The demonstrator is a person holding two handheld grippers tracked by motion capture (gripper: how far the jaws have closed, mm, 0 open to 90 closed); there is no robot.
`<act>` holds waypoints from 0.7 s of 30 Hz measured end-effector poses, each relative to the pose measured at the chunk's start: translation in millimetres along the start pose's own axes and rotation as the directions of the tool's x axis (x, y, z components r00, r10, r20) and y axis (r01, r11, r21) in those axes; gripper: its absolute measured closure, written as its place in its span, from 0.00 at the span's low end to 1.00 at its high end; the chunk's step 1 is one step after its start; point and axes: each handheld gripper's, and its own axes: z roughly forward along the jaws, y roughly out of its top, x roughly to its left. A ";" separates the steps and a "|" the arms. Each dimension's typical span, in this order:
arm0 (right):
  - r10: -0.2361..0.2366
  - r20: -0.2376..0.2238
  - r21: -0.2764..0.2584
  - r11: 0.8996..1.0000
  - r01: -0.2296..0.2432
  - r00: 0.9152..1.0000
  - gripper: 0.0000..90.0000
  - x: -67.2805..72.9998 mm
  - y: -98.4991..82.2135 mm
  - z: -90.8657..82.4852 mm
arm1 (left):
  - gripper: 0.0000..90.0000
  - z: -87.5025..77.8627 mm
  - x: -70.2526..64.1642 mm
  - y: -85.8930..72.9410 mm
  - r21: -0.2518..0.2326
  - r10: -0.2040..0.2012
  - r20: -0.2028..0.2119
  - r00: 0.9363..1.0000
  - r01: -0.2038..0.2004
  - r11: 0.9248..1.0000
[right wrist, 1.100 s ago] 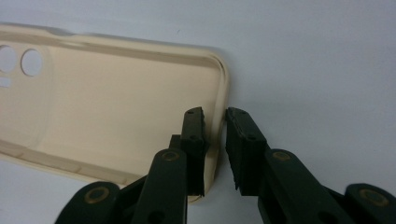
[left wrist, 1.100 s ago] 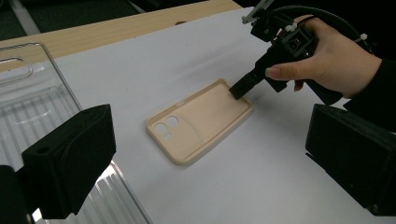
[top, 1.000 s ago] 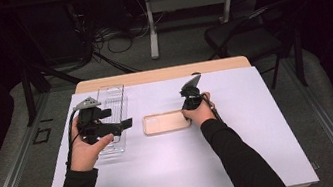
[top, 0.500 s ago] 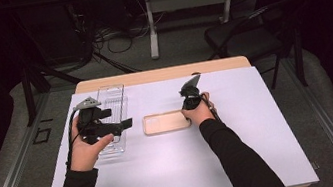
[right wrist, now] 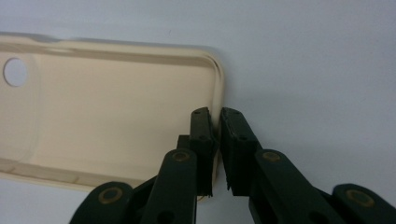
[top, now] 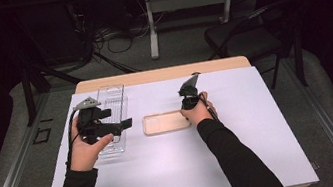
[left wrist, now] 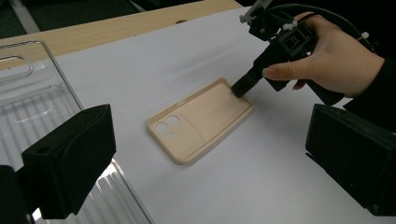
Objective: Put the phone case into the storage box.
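A beige phone case [top: 164, 122] lies hollow side up on the white table cover, its camera holes at its left end. My right gripper [top: 188, 112] points down at the case's right end. In the right gripper view the case [right wrist: 116, 107] has its end wall pinched between the two black jaws, so my right gripper [right wrist: 215, 116] is shut on that rim. The left gripper view shows the same grip [left wrist: 240, 88] on the case [left wrist: 201, 121]. My left gripper [top: 119, 121] is held over a clear plastic tray [top: 110, 102], open with nothing between its jaws [left wrist: 210, 135].
The clear tray [left wrist: 28, 93] lies at the left, reaching toward the wooden far edge [top: 161, 74] of the table. White cover [top: 260, 124] spreads wide to the right and front of the case. A dark chair [top: 246, 35] and table legs stand beyond the table.
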 end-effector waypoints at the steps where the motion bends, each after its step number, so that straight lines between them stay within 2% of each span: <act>1: 0.002 0.000 0.000 1.000 -0.002 1.000 0.94 0.0 0.0 0.0 | 0.02 0.0 0.0 0.0 0.000 0.000 0.000 1.000 0.000 1.000; 21: 0.025 -0.004 -0.004 1.000 -0.025 1.000 0.95 -1.1 0.0 -0.2 | 0.02 0.5 0.5 -0.4 -0.001 -0.004 0.000 1.000 0.004 1.000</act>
